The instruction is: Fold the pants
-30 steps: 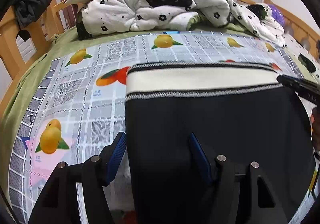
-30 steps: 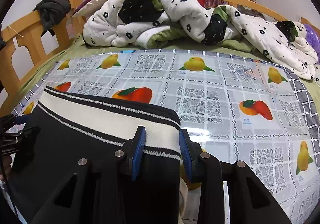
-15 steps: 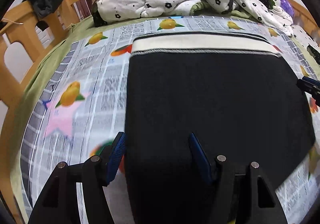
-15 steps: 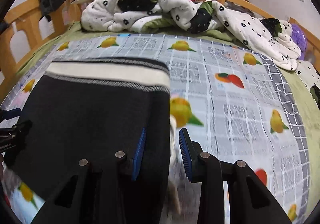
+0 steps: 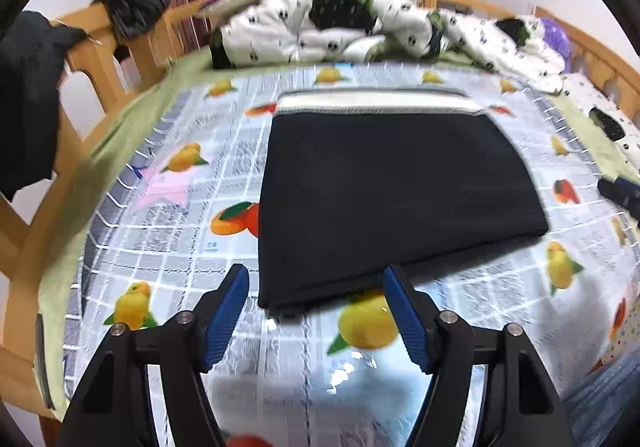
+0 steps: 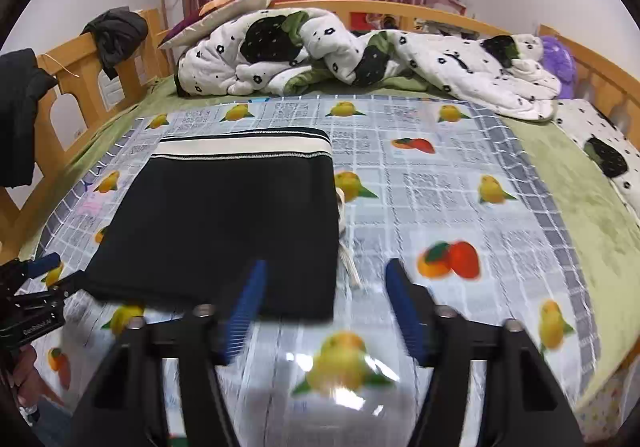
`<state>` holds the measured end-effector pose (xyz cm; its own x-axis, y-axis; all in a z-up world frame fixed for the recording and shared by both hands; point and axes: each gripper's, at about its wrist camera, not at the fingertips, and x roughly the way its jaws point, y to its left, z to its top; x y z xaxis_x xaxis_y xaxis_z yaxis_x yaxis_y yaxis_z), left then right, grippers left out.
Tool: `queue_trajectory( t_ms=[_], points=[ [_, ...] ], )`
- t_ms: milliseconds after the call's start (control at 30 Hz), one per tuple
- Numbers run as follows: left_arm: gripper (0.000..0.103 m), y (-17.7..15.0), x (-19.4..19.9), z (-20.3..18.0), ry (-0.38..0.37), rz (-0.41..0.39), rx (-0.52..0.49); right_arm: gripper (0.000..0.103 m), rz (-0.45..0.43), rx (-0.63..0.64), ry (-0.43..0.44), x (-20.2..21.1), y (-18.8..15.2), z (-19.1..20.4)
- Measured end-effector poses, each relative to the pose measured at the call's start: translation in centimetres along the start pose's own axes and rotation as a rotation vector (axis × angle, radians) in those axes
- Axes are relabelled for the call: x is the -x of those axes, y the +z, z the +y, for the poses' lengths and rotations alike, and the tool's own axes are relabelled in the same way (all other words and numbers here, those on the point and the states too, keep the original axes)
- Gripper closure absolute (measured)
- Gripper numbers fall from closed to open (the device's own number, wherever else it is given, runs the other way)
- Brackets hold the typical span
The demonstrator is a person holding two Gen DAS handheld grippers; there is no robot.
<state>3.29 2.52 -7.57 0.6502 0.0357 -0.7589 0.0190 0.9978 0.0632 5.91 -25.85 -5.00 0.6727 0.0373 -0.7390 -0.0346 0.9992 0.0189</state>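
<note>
Both claws, left (image 5: 316,311) and right (image 6: 324,303), gape empty just short of the folded pants (image 5: 384,191).

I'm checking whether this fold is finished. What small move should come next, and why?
Probably tuck in the white drawstring with the right claw. The pants lie flat as a neat rectangle on the fruit-print mat, both claws are open and clear of them, and only that cord pokes out along their right edge.

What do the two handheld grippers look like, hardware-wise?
Both match: the left gripper and right gripper have matte black angular frames, silver round screw heads at the pivots, and ribbed blue pads lining the jaws. White lettering marks the left one's side in the right wrist view; unreadable.
</note>
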Motion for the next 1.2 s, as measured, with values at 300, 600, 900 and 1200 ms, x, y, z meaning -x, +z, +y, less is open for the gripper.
queue_trajectory(
  t_ms=[300, 600, 900, 1200],
  points=[
    [0.018, -1.2, 5.7, -0.1, -0.021, -0.098, 0.074, 0.017, 0.000, 0.008, 0.014, 4.6, -3.0, 1.8],
    [0.018, -2.0, 7.2, 0.2, -0.040, -0.104, 0.112, 0.008, -0.066, 0.061, -0.030, 7.1, -3.8, 3.4],
    [0.018, -2.0, 7.7, 0.3, -0.052, -0.118, 0.121, 0.008, -0.061, 0.031, -0.032, 7.5, -4.1, 3.2],
    [0.018, -1.9, 7.6, 0.2, -0.053, -0.120, 0.113, 0.008, -0.053, 0.008, -0.037, 7.3, -4.0, 2.8]
  ],
)
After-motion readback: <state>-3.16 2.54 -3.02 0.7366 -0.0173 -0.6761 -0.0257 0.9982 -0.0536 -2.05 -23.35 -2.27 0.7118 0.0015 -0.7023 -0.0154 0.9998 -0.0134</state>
